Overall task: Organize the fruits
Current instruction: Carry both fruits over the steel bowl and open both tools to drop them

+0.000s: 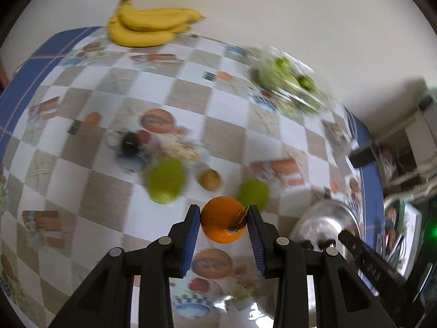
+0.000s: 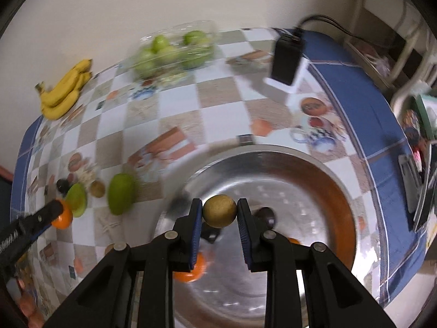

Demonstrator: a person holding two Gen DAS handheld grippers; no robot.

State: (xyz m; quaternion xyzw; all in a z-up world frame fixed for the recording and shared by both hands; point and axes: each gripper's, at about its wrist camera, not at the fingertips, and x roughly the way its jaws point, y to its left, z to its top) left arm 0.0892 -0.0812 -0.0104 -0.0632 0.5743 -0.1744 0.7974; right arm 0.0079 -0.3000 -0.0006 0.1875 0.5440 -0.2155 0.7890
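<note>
The left wrist camera sits just behind the left claw (image 1: pixel 223 220), looking steeply down along its fingers at the checked surface (image 1: pixel 90 188) from close above, the wall beyond; the right wrist camera looks likewise past the right claw (image 2: pixel 220 211), down into the metal bowl (image 2: pixel 314 161). Both views share the bananas (image 1: pixel 147 26) (image 2: pixel 64 90), the bag of green fruit (image 1: pixel 289 84) (image 2: pixel 174 52), the two green mangoes (image 1: pixel 166 180) (image 2: pixel 121 192) and the bowl's rim; the right view catches the left claw at its left edge.
</note>
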